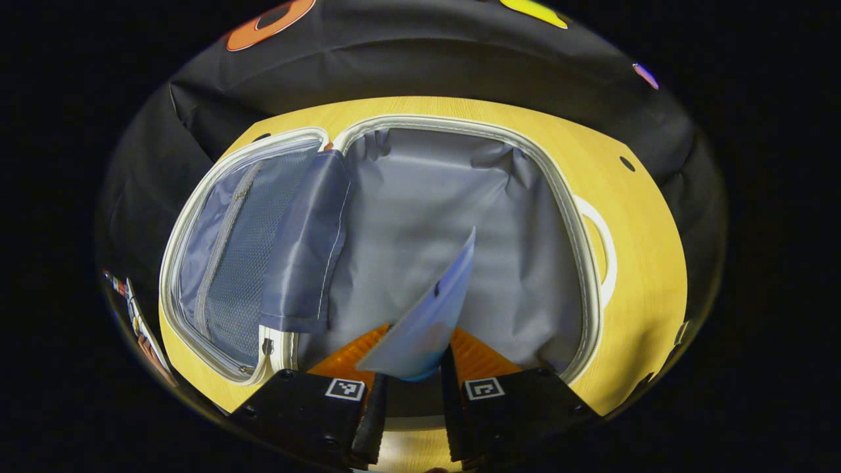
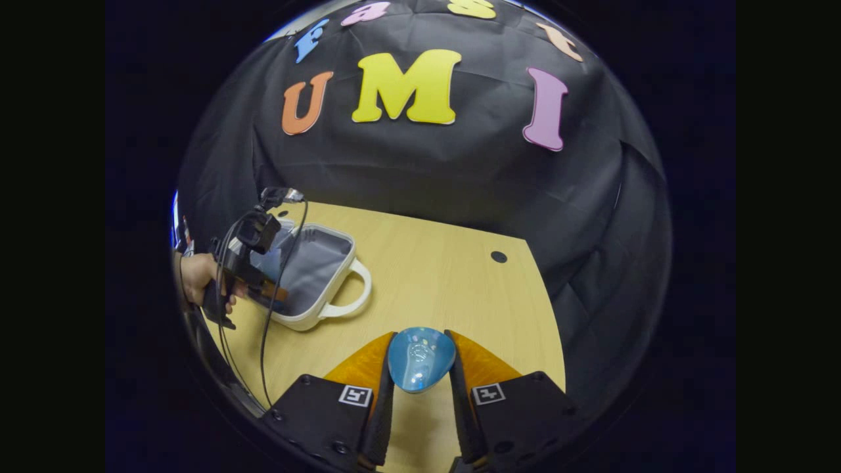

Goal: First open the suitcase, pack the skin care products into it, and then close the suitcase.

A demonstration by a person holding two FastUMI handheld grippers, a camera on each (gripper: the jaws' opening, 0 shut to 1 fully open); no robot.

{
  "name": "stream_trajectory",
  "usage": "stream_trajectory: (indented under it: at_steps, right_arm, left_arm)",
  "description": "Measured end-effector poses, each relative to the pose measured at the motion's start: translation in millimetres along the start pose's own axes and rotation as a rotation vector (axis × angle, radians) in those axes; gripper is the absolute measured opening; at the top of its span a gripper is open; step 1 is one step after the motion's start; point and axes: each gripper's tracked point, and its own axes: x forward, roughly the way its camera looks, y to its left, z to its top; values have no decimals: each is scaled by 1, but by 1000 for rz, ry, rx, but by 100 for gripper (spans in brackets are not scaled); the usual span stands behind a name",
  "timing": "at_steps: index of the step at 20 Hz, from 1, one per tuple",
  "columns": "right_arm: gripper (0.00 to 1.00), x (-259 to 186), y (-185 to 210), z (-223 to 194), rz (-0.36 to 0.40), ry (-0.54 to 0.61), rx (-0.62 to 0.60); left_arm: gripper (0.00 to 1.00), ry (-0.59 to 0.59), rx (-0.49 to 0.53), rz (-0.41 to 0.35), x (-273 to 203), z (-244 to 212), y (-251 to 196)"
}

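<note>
In the left gripper view we see our left gripper [image 1: 414, 368] at the bottom centre, its two fingers pressed on a flat pale blue packet [image 1: 430, 315] that rises tilted toward the upper right, over the open suitcase [image 1: 578, 236]. The suitcase lies flat on the wooden table [image 1: 650, 276] and takes up the middle of the frame: its grey lined main half sits centre and right, the lid half with a mesh zip pocket [image 1: 236, 263] sits at the left, and a loose grey fabric flap [image 1: 309, 243] hangs between them. A white handle [image 1: 608, 246] shows at the right edge of the case. In the right gripper view our right gripper [image 2: 420, 378] sits at the bottom centre, narrowly set, both fingers clamped on a small rounded blue container [image 2: 420, 358] above bare table [image 2: 460, 276]. At the left of that frame the suitcase [image 2: 315, 276] stands open, with a hand [image 2: 197, 279] holding the left gripper [image 2: 272, 292] over it, well apart from the right one.
</note>
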Motion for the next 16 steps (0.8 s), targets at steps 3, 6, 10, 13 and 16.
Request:
stream_trajectory:
  at_steps: [3,6,10,13,16]
  right_arm:
    - [38,-1,6,-3,10,12,5]
    - [39,1,7,-8,6,34,6]
    - [37,2,10,-9,9,44,-4]
    - [37,3,13,-11,11,51,-12]
    - [38,4,21,-4,26,55,0]
  left_arm:
    - [41,39,-15,7,4,-5,3]
    - [41,49,5,25,8,0,4]
    - [45,76,6,25,13,-1,3]
    - [49,77,-34,12,13,-1,5]
    - [63,77,-45,10,11,-1,8]
